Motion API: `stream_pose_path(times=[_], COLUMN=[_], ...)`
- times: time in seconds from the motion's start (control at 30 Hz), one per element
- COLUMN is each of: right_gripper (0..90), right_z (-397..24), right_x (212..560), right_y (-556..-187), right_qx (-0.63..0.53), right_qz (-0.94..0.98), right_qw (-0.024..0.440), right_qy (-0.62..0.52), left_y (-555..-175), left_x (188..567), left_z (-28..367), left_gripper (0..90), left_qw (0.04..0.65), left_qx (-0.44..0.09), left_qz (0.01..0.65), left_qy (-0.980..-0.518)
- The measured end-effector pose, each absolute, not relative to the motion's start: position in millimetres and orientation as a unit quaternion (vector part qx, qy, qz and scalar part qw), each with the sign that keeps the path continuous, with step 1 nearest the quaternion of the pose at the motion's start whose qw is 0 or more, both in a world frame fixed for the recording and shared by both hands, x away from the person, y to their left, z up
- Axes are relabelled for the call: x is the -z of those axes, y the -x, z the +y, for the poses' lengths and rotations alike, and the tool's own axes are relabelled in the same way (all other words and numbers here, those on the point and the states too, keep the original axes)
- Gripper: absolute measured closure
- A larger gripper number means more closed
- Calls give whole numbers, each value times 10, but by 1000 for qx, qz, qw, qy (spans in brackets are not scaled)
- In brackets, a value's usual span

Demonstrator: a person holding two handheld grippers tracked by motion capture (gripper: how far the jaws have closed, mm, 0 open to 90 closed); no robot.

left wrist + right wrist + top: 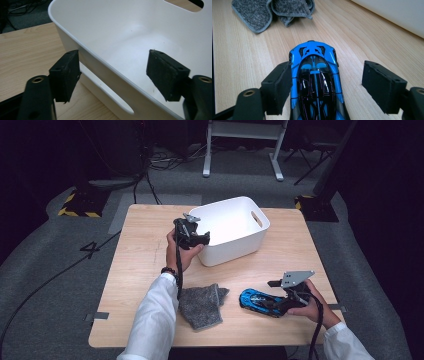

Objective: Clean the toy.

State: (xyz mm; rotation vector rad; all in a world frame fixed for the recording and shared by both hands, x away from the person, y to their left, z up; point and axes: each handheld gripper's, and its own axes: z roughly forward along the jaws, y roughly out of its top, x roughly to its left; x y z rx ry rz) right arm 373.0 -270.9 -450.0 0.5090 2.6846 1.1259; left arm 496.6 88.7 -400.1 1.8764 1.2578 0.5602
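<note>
A white plastic bin (235, 222) with cut-out handles stands at the back middle of the wooden table (140, 245). My left gripper (202, 239) is at its near-left rim. In the left gripper view the bin's wall (120, 32) runs between the jaws of this gripper (113, 75), one pad outside and one inside, neither touching it. A blue and black toy car (256, 300) lies at the front right. My right gripper (276, 305) straddles its rear. In the right gripper view the car (314, 62) sits between the jaws of that gripper (327, 85): the left pad is against its side, the right pad stands off.
A crumpled grey cloth (202, 304) lies at the front middle, left of the car, and shows as the cloth (272, 10) beyond the car's nose. Bare wood stretches along the table's left side. Dark floor, cables and stands surround the table.
</note>
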Motion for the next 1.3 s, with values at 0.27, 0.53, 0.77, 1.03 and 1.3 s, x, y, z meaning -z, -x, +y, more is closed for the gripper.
stream_pose_path(times=[0.27, 0.53, 0.77, 1.03, 1.3], right_gripper=[251, 249, 249, 227, 217], right_z=[-2712, -2818, -2922, -2989, -2973], right_x=[4486, 4417, 4454, 4487, 4542], right_y=[-3721, -3673, -3633, -3599, -3603], right_qx=[-374, -388, -376, -387, -379], right_qz=[907, 899, 901, 899, 904], right_qw=[93, 92, 102, 94, 93], right_qy=[-171, -182, -193, -184, -177], left_y=[-4989, -4963, -4830, -4619, -4410], left_x=[3995, 3977, 4007, 4003, 4008], left_z=[828, 899, 949, 1000, 996], left_gripper=[486, 624, 647, 624, 607], left_qw=[388, 382, 407, 424, 428], left_qx=[-221, -213, -193, -191, -194], left_qz=[479, 465, 461, 459, 467], left_qy=[-756, -769, -764, -757, -749])
